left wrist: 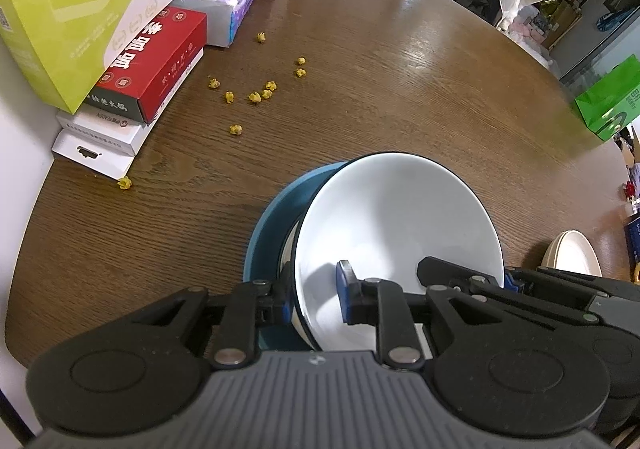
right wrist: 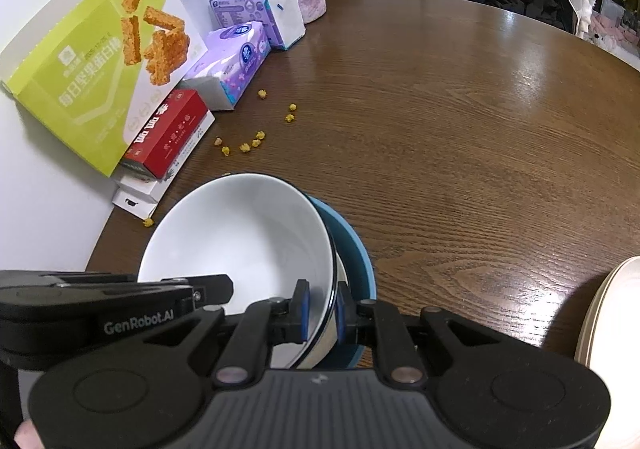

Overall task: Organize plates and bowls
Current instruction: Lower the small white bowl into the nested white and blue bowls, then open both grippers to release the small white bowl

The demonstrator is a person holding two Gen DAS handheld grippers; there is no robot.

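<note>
Both claws pinch the same white bowl (left wrist: 400, 225), low in the centre of each view: the left claw (left wrist: 316, 301) clamps its left rim, the right claw (right wrist: 322, 307) its right rim. The bowl sits tilted inside the blue bowl (left wrist: 264, 233) on the counter (left wrist: 360, 89), so seating it probably means levelling it straight down.
</note>
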